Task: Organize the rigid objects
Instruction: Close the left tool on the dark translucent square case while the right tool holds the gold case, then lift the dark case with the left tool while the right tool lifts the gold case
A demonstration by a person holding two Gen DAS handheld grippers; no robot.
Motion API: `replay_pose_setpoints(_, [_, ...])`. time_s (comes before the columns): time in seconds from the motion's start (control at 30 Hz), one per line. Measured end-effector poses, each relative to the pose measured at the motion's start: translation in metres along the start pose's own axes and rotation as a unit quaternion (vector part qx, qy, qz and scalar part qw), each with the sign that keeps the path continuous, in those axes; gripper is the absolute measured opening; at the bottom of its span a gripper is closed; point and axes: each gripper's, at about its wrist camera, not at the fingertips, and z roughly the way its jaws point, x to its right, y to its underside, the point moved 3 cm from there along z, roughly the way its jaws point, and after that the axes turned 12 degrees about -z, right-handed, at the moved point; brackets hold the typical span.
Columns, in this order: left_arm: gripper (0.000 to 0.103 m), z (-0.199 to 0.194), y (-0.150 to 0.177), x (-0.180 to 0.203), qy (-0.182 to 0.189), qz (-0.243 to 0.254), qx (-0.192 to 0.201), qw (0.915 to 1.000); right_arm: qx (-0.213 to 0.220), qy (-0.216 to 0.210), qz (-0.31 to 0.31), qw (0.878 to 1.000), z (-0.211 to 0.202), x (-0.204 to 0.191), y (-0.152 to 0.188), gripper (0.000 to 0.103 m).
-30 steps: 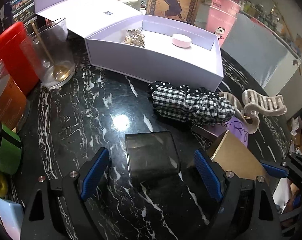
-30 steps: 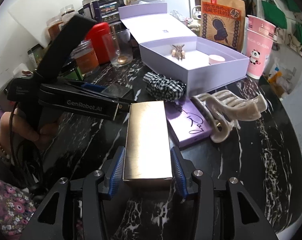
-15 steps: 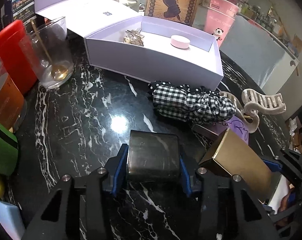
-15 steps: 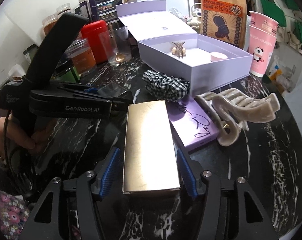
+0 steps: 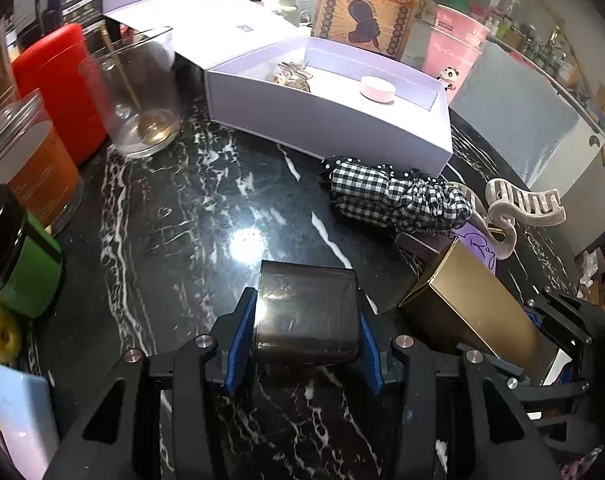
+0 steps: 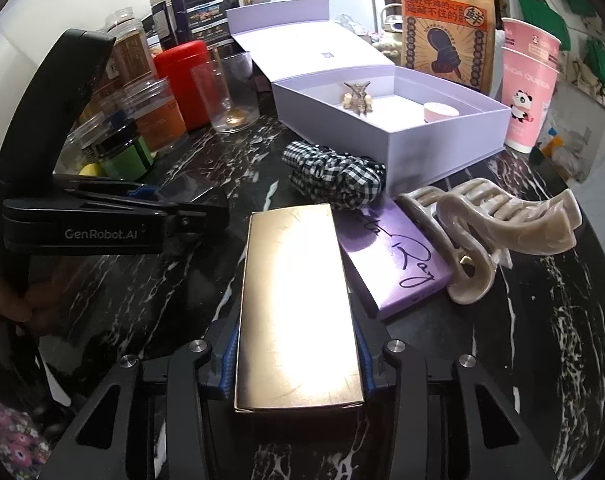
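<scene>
Smoky translucent case [image 5: 307, 312] — left tool [image 5: 307, 334] clamped | gold box [image 6: 298, 308] — right tool [image 6: 296, 354] clamped

Purple card [image 5: 480, 245] half under checked scrunchie [image 5: 398, 200] and gold box [image 5: 470, 308].

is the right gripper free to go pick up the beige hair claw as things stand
Probably not: the right gripper is shut on the gold box. The hair claw lies unobstructed, partly on the purple box.
</scene>
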Motion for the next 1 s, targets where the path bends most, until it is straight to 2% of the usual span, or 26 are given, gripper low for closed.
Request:
replay_pose_setpoints(0.37, [0.046,-0.024,0.007,0.001,0.008,-0.005,0.013,0.9999,0.019,-0.003,0.003,1.0,-0.019,-0.003,-0.004,0.044])
replay_pose_setpoints(0.8, [0.046,-0.039,0.0,0.031,0.023,0.016,0.033,0.9991,0.039,0.006,-0.001,0.999,-0.047,0.002,-0.015,0.044])
replay_pose_setpoints(1.0, [0.046,-0.042,-0.011,0.049,0.039,0.03,0.041,0.9979,0.047,0.025,-0.001,0.999,-0.06,0.013,-0.024,0.044])
